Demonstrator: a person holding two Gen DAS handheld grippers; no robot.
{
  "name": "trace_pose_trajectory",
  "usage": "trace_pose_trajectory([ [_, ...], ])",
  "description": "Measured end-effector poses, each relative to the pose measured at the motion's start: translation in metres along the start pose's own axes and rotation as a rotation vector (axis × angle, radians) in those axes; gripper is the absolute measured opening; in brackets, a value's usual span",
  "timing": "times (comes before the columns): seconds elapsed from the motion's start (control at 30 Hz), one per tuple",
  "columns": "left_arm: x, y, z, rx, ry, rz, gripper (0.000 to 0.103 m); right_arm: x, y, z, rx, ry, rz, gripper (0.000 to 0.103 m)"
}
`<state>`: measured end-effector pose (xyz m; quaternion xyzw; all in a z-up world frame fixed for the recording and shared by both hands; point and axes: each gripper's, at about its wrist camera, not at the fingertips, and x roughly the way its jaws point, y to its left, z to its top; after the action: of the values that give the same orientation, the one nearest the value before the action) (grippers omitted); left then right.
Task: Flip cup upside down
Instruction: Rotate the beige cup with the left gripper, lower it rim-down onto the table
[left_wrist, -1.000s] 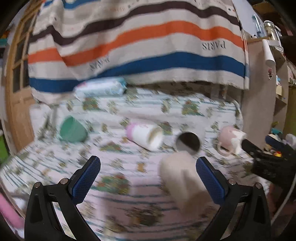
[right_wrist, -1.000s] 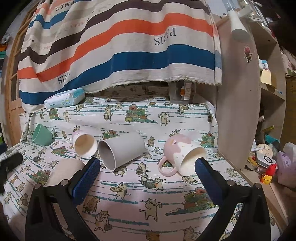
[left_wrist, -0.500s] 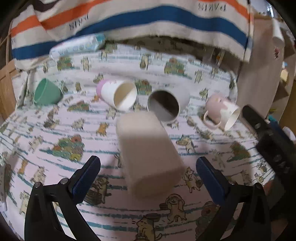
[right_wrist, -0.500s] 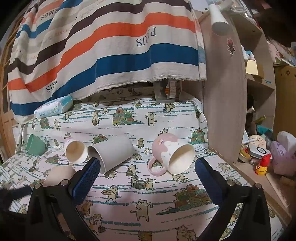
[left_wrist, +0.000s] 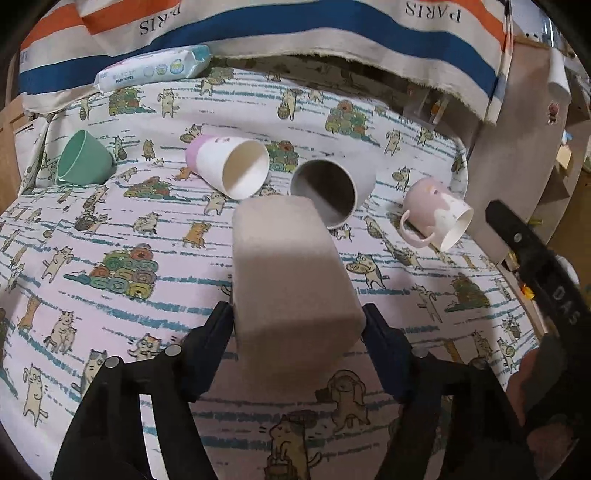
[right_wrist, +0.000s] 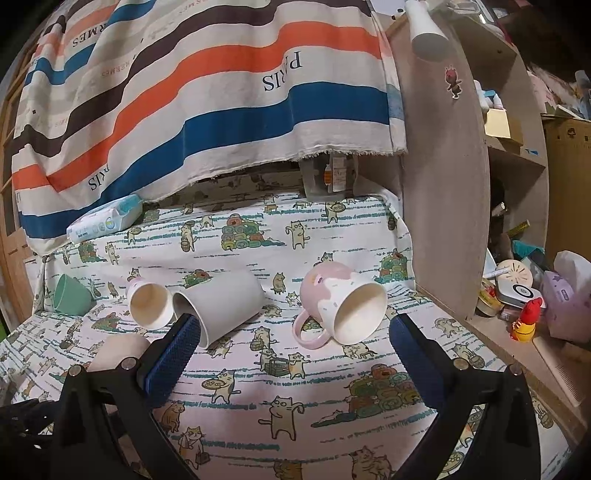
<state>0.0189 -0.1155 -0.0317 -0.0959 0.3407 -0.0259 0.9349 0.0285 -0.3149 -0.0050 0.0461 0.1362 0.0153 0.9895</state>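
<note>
My left gripper (left_wrist: 297, 322) is shut on a beige cup (left_wrist: 291, 284) that lies on its side on the cat-print cloth (left_wrist: 110, 229); its base points away from me. The beige cup also shows at the left in the right wrist view (right_wrist: 118, 350). My right gripper (right_wrist: 293, 349) is open and empty above the cloth, in front of a pink mug (right_wrist: 341, 304) on its side. The right gripper's black body (left_wrist: 535, 266) shows at the right in the left wrist view.
Lying on their sides are a grey cup (left_wrist: 328, 192), a pink-and-white cup (left_wrist: 231, 166) and the pink mug (left_wrist: 436, 218). A green cup (left_wrist: 83, 158) sits at the far left. A wipes pack (left_wrist: 151, 70) lies at the back. A wooden shelf panel (right_wrist: 443, 184) stands right.
My left gripper moved in over the beige cup and closed its fingers on it. The right gripper shifted slightly and stayed open.
</note>
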Motion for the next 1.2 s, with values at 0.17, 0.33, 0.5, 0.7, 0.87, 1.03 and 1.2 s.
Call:
trace_pose_trajectory([
  [0.17, -0.017, 0.009, 0.006, 0.009, -0.045, -0.003, 0.068, 0.002, -0.002, -0.002, 0.021, 0.011, -0.003, 0.103],
  [0.33, -0.033, 0.015, 0.013, 0.032, -0.092, 0.026, 0.067, 0.004, -0.009, -0.004, 0.055, 0.025, -0.006, 0.103],
  [0.5, -0.044, 0.015, 0.027, 0.075, -0.156, 0.058, 0.066, 0.008, -0.016, -0.003, 0.097, 0.048, 0.005, 0.103],
  [0.7, -0.046, 0.020, 0.048, 0.087, -0.177, 0.041, 0.066, 0.009, -0.018, -0.004, 0.111, 0.053, 0.009, 0.103],
  [0.87, -0.044, 0.020, 0.062, 0.105, -0.195, 0.046, 0.066, 0.012, -0.005, -0.003, 0.050, 0.070, 0.044, 0.103],
  [1.03, -0.032, 0.022, 0.071, 0.110, -0.197, 0.035, 0.066, 0.009, 0.008, -0.004, -0.014, 0.058, 0.058, 0.103],
  [1.2, -0.007, 0.025, 0.071, 0.116, -0.120, 0.013, 0.066, 0.001, 0.018, -0.005, -0.062, 0.022, 0.051, 0.103],
])
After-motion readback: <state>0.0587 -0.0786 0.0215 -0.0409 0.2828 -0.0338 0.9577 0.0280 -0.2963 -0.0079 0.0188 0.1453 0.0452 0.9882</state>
